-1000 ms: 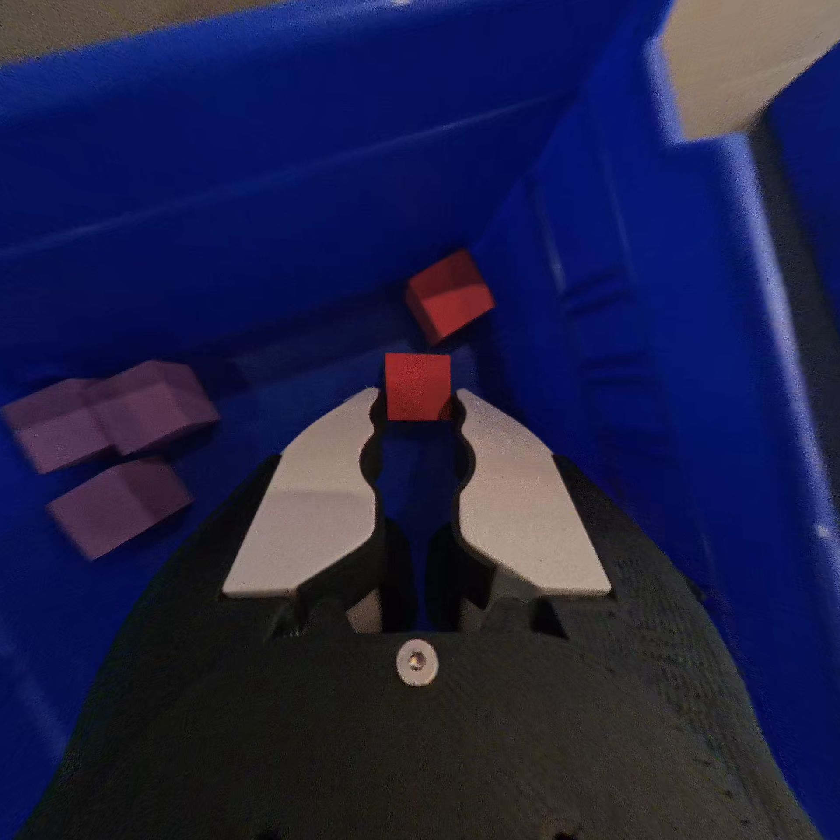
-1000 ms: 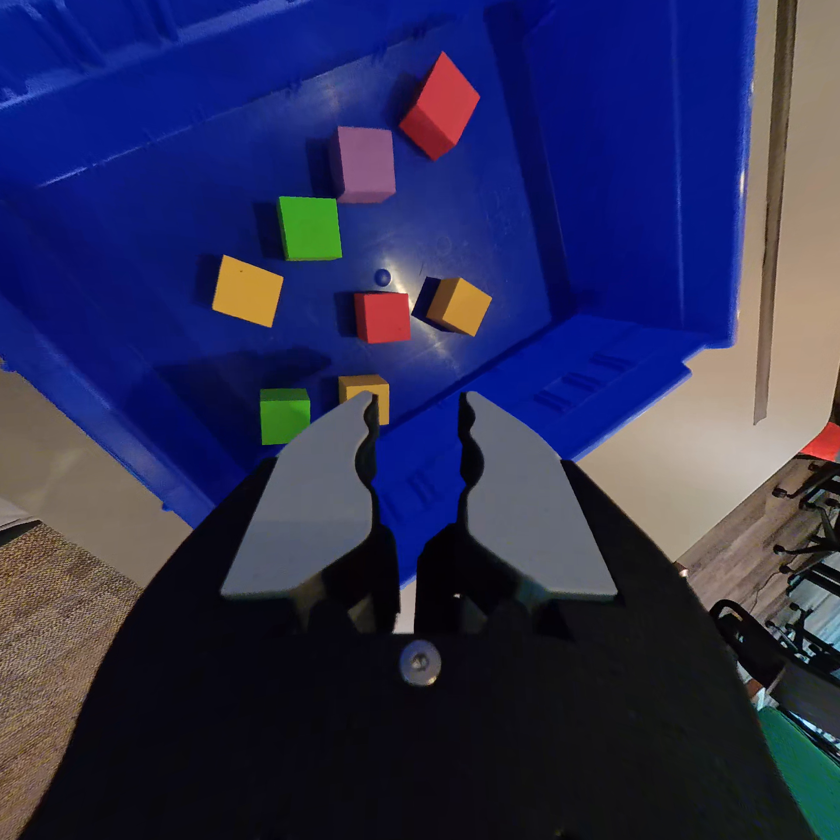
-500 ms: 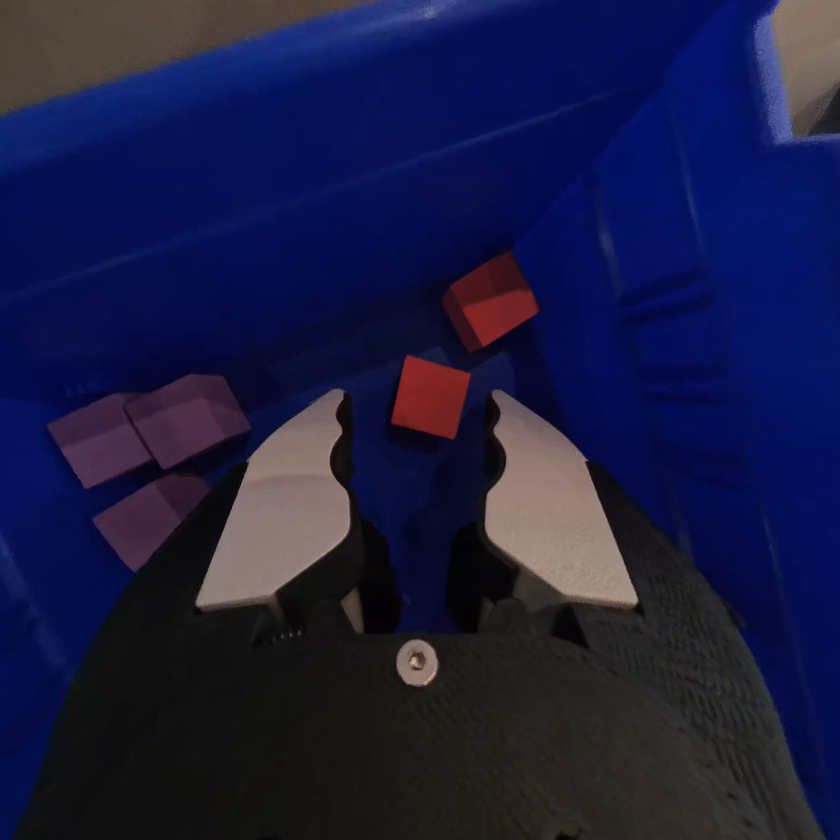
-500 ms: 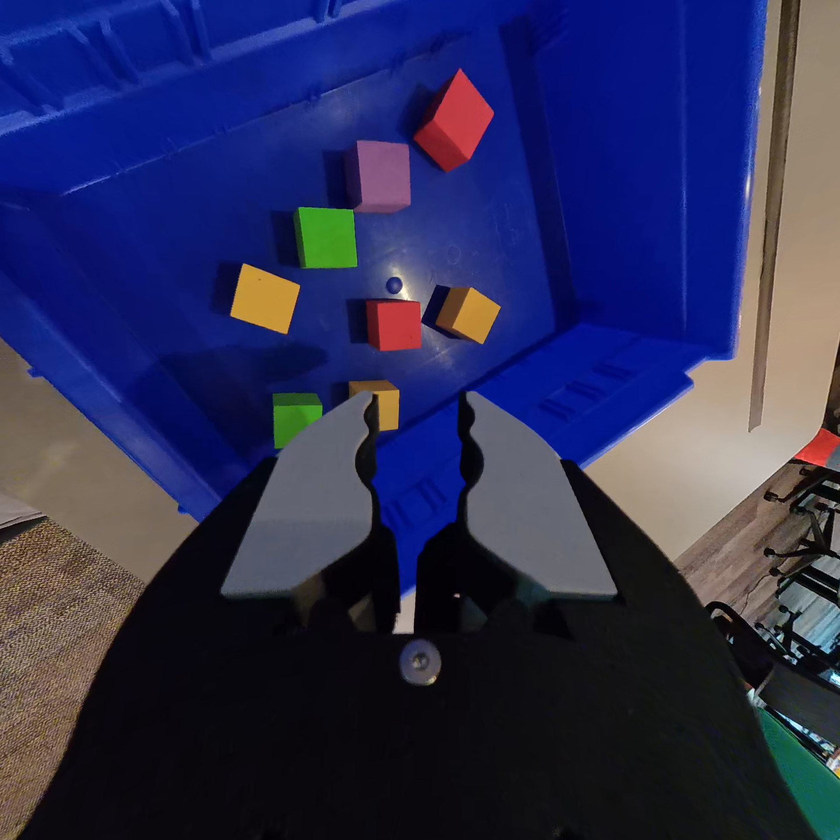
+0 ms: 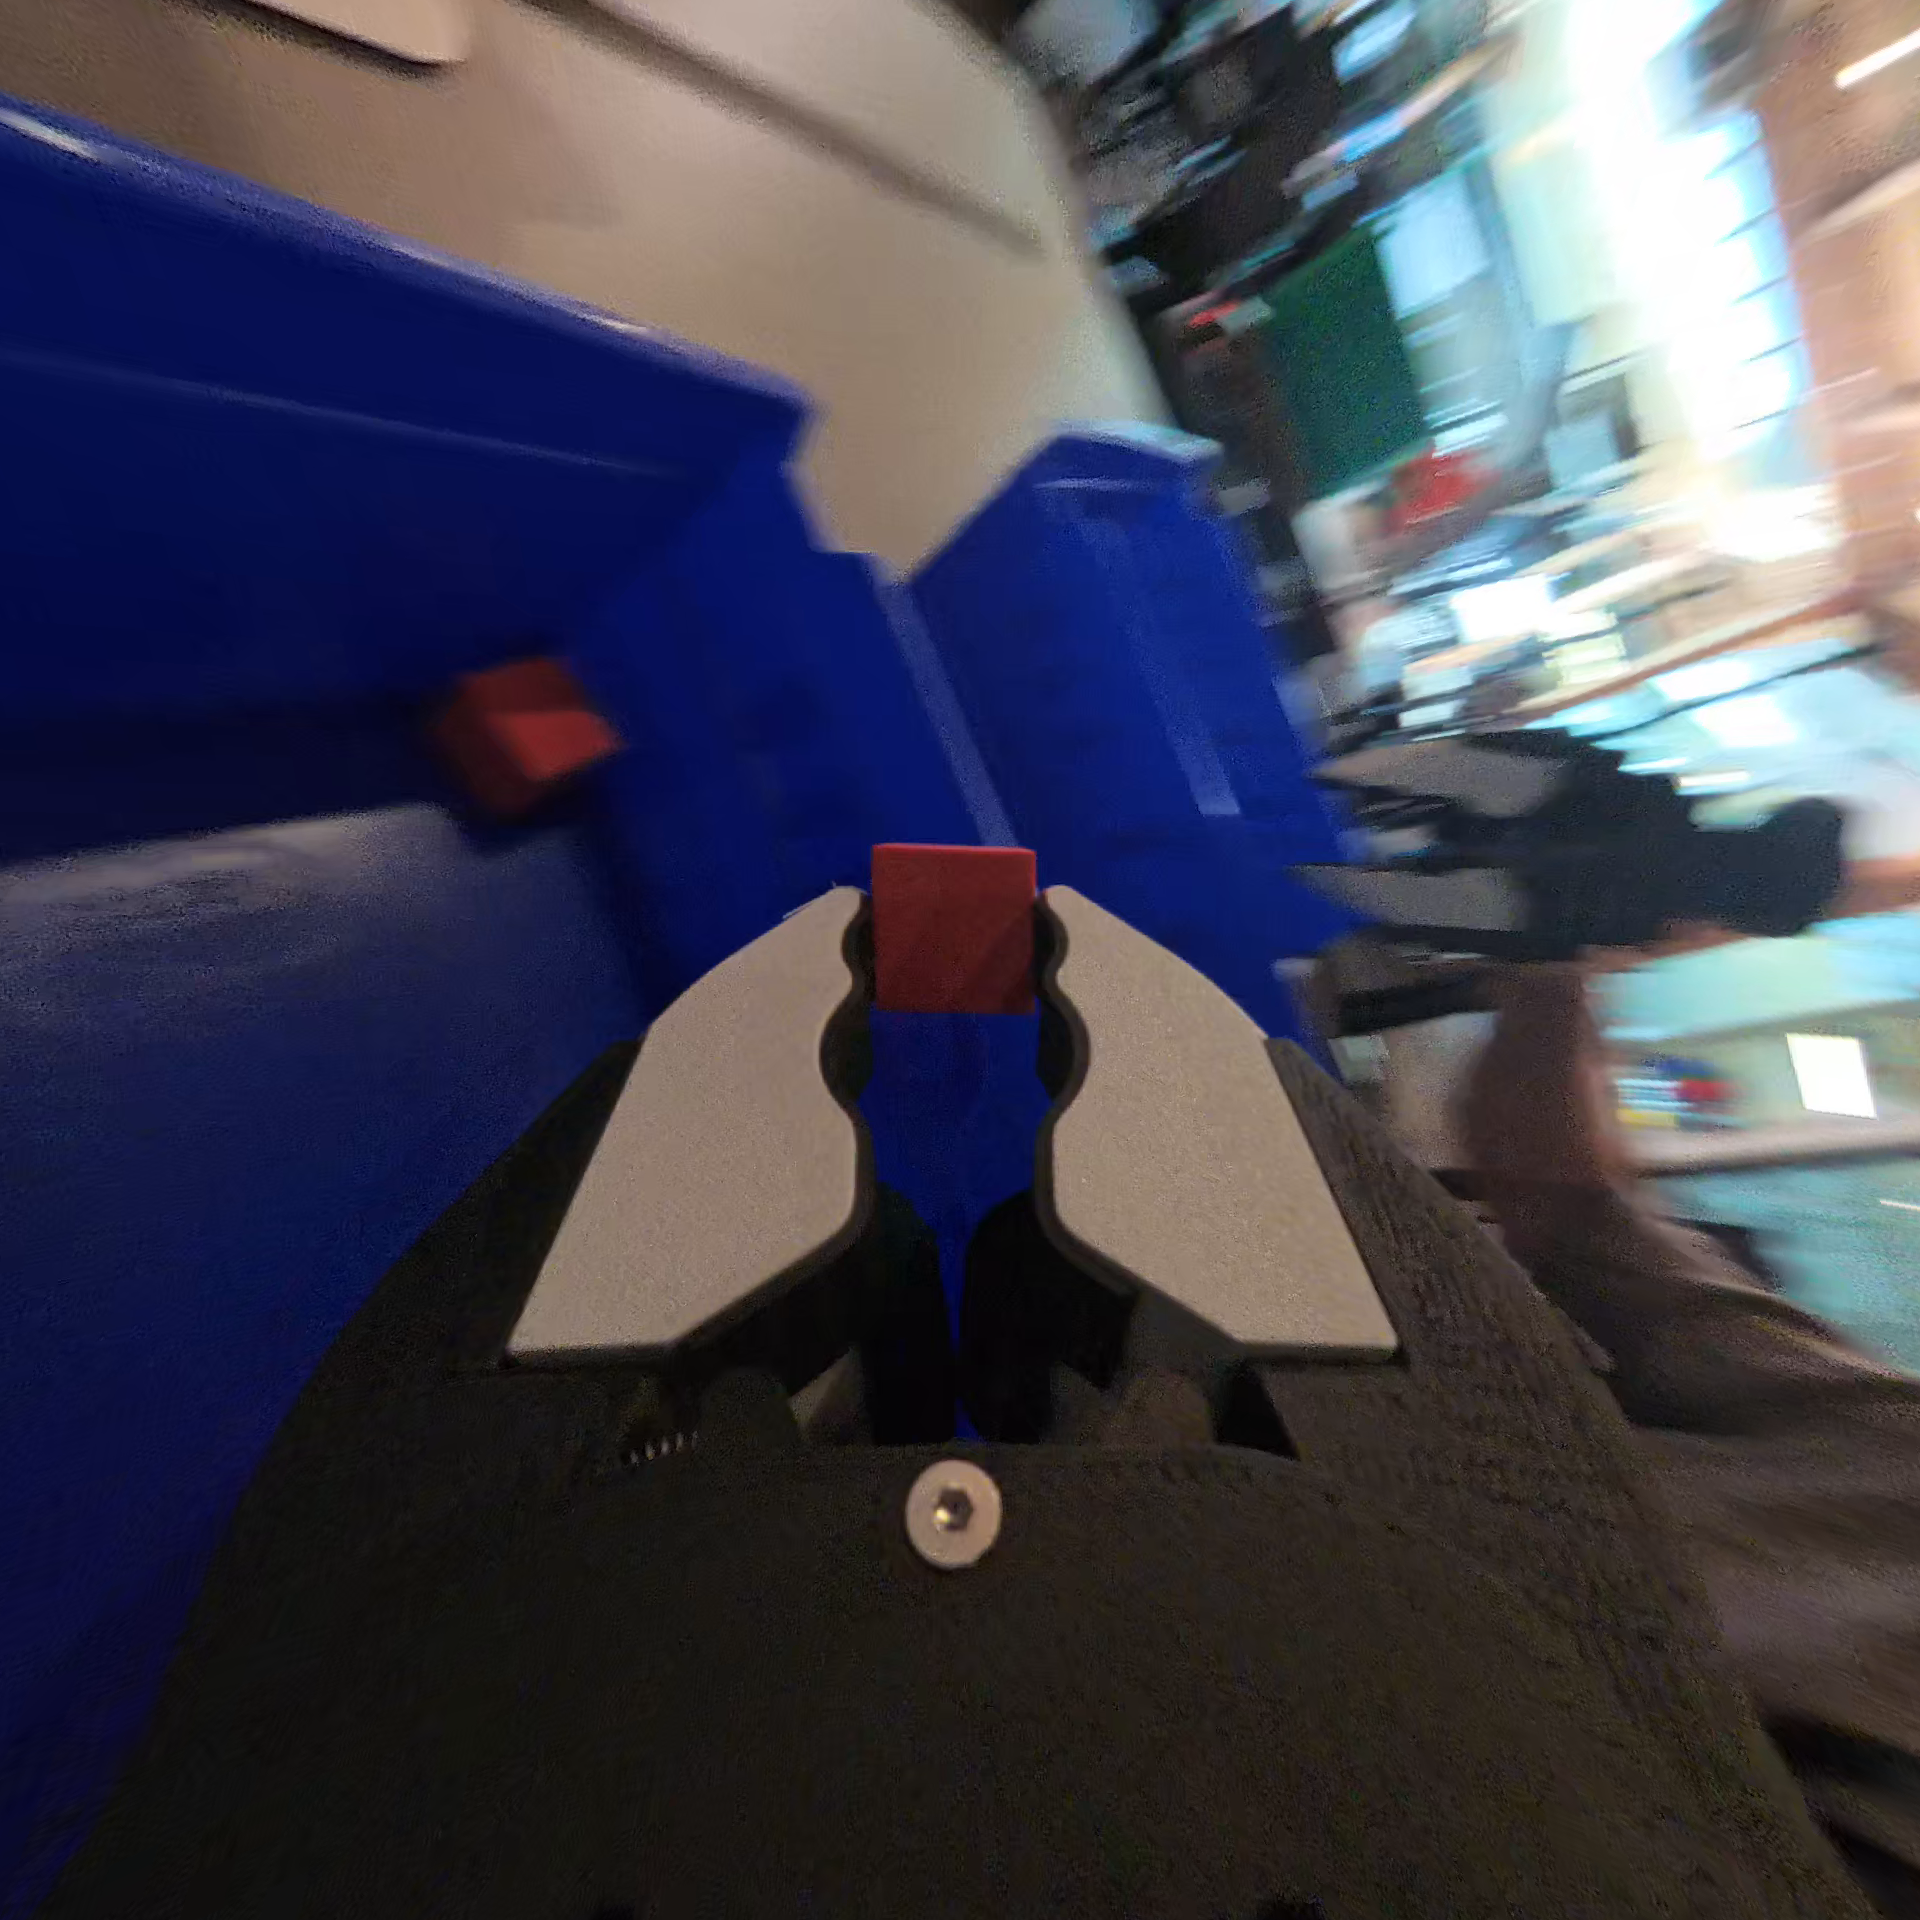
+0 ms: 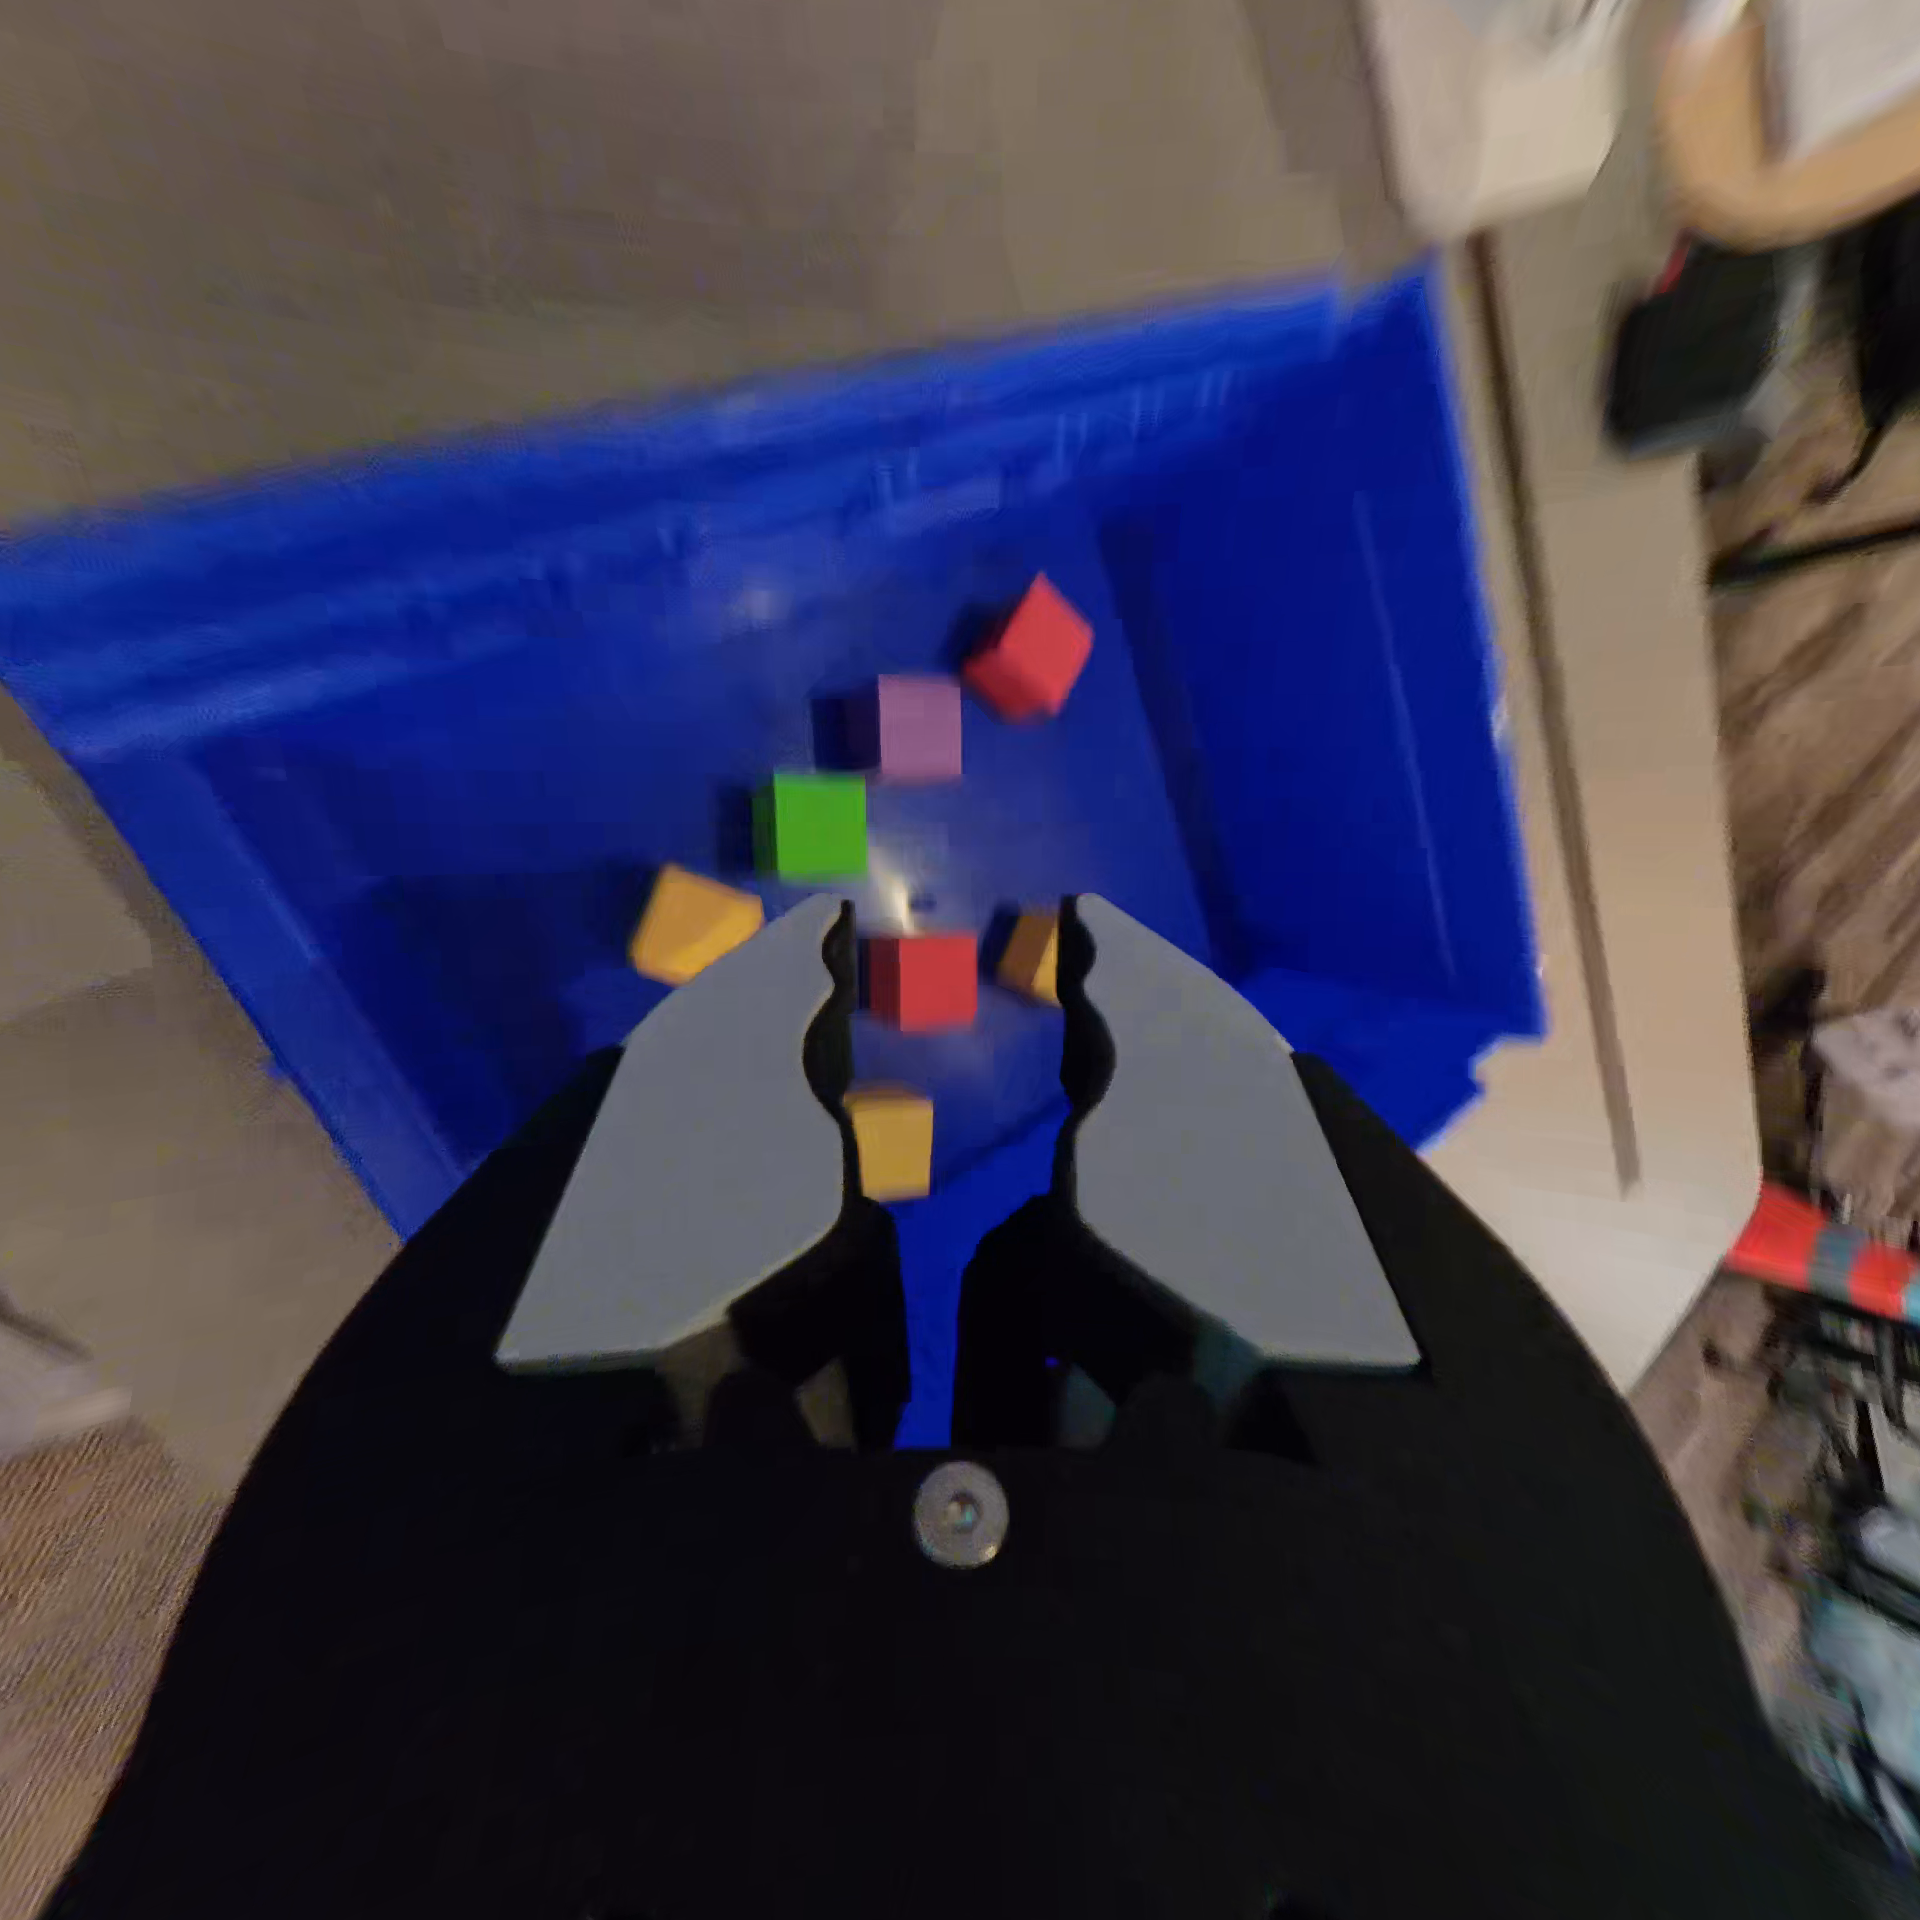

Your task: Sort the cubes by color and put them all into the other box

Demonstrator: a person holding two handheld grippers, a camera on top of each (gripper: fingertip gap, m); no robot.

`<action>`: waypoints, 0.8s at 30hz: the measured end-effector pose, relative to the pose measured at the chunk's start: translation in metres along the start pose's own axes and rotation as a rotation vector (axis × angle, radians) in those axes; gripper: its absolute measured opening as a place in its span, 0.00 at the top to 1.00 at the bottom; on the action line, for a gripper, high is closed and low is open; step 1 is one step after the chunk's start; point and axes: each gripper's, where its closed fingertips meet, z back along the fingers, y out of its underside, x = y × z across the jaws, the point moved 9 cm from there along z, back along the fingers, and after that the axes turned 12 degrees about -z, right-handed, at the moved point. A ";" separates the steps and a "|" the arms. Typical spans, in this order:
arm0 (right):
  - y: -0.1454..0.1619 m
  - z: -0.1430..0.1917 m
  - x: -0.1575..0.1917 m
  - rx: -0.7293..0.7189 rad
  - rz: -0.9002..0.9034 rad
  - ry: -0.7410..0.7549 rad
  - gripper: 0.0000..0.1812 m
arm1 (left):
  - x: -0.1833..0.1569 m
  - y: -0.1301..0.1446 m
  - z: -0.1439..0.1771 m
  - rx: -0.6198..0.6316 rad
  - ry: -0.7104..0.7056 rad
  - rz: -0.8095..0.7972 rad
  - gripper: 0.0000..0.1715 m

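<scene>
In the left wrist view, the left gripper (image 5: pixel 953 914) pinches a red cube (image 5: pixel 953 927) at its fingertips, mid-frame above a blue bin (image 5: pixel 260 540). A beige table (image 5: pixel 727 249) spans the top; a blurred, bright room fills the right.

In the right wrist view, the right gripper (image 6: pixel 956 914) hangs parted and empty over a second blue bin (image 6: pixel 416 644) of coloured cubes (image 6: pixel 810 826). Beige table surrounds it; carpet (image 6: pixel 94 1538) sits lower left.

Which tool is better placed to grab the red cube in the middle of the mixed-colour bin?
Right. The right tool is open, empty and aimed into the blue bin, with the middle red cube showing between its fingers. The left tool is shut on a second red cube.
</scene>
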 end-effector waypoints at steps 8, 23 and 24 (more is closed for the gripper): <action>-0.093 0.027 0.079 -0.720 0.043 -0.123 0.78 | -0.080 0.037 0.007 -0.136 0.538 0.129 0.83; -0.132 0.035 0.116 -0.755 0.169 -0.081 0.84 | -0.118 0.058 -0.011 -0.211 0.754 0.216 0.82; -0.129 0.040 0.111 -0.750 0.167 -0.080 0.84 | -0.118 0.055 -0.009 -0.245 0.742 0.223 0.76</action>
